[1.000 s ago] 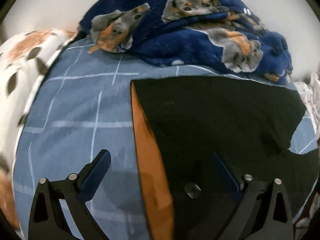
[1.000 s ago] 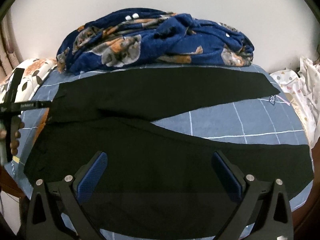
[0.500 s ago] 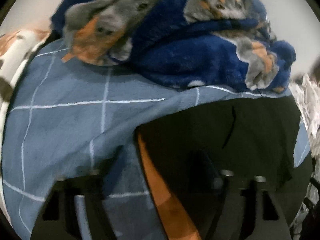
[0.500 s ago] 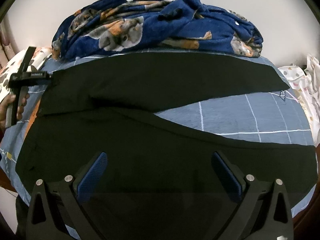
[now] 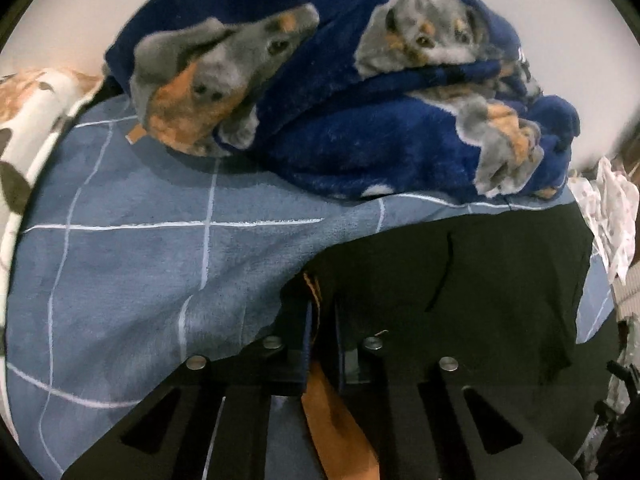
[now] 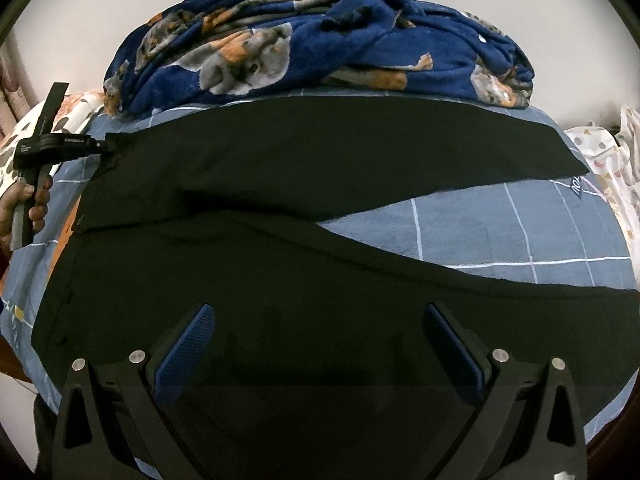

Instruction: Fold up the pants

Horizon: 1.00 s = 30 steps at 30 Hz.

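Note:
Black pants (image 6: 320, 184) lie spread on the blue checked bed sheet (image 6: 500, 224), legs running right in a V, waist at the left. The waistband's orange lining (image 5: 336, 412) shows in the left wrist view. My left gripper (image 5: 320, 312) is shut on the far corner of the waistband; it also shows at the left of the right wrist view (image 6: 102, 145), held by a hand. My right gripper (image 6: 318, 336) is open and empty, hovering over the near pant leg.
A bunched navy dog-print blanket (image 6: 320, 40) lies at the back of the bed, just beyond the pants. A white spotted pillow (image 5: 28, 120) is at the left. A white patterned cloth (image 6: 600, 148) lies off the right edge.
My left gripper moved forward to the far waistband corner and shut on it. My right gripper stayed open and moved a little closer over the near leg.

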Motion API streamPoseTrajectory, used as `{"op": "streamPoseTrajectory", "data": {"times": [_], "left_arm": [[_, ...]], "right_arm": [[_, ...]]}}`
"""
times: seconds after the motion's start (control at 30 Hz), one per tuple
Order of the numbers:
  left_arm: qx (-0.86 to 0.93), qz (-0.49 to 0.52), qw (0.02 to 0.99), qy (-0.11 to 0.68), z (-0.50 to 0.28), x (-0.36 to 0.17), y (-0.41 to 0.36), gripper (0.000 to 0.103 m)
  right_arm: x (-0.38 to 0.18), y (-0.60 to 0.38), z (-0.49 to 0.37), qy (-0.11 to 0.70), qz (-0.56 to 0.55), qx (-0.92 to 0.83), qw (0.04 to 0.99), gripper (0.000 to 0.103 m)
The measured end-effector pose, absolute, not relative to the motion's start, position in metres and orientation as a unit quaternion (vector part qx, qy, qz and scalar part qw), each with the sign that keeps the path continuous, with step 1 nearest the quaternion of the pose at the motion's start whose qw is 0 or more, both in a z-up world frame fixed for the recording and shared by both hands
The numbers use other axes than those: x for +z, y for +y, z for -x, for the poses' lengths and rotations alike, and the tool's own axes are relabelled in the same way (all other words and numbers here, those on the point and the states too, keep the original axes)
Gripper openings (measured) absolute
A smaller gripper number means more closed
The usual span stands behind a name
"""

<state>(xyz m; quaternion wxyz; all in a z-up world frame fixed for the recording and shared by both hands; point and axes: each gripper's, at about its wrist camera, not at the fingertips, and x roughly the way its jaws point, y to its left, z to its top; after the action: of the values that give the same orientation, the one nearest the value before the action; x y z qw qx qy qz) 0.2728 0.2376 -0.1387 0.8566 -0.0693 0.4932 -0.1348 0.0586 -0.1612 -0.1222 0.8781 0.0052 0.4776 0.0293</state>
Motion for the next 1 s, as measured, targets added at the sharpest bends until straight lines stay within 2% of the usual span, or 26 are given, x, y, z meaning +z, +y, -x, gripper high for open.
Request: {"op": "streamPoseTrajectory", "data": {"times": [0.17,0.33,0.5,0.7,0.73,0.77,0.9,0.93,0.97,1.0], "left_arm": [[-0.133,0.094,0.889,0.428,-0.227,-0.102,0.228,0.009],[-0.165,0.082,0.906,0.382,-0.160,-0.070,0.195,0.009],[-0.187,0.083,0.905,0.372,-0.109,-0.057,0.175,0.009],[-0.197,0.093,0.893,0.393,-0.066,-0.068,0.159,0.009],[-0.195,0.093,0.892,0.396,-0.062,-0.070,0.158,0.009],[-0.194,0.094,0.891,0.399,-0.058,-0.072,0.158,0.009],[-0.190,0.106,0.885,0.411,-0.052,-0.076,0.158,0.010],[-0.190,0.108,0.884,0.413,-0.051,-0.077,0.159,0.010],[-0.189,0.108,0.883,0.415,-0.051,-0.078,0.160,0.010],[-0.187,0.107,0.882,0.418,-0.051,-0.078,0.160,0.011]], "right_arm": [[-0.109,-0.170,-0.071,0.463,-0.035,0.060,0.883,0.103],[-0.091,-0.200,-0.108,0.443,-0.155,0.122,0.874,0.103],[-0.092,-0.226,-0.171,0.439,-0.300,0.193,0.825,0.103],[-0.122,-0.240,-0.240,0.456,-0.395,0.202,0.772,0.101],[-0.130,-0.241,-0.250,0.464,-0.412,0.199,0.759,0.096],[-0.141,-0.240,-0.262,0.474,-0.427,0.199,0.744,0.085],[-0.162,-0.234,-0.290,0.505,-0.418,0.192,0.730,0.068],[-0.165,-0.233,-0.296,0.507,-0.424,0.193,0.725,0.055],[-0.167,-0.230,-0.300,0.510,-0.425,0.195,0.722,0.037],[-0.167,-0.228,-0.303,0.512,-0.420,0.192,0.725,0.027]]}}
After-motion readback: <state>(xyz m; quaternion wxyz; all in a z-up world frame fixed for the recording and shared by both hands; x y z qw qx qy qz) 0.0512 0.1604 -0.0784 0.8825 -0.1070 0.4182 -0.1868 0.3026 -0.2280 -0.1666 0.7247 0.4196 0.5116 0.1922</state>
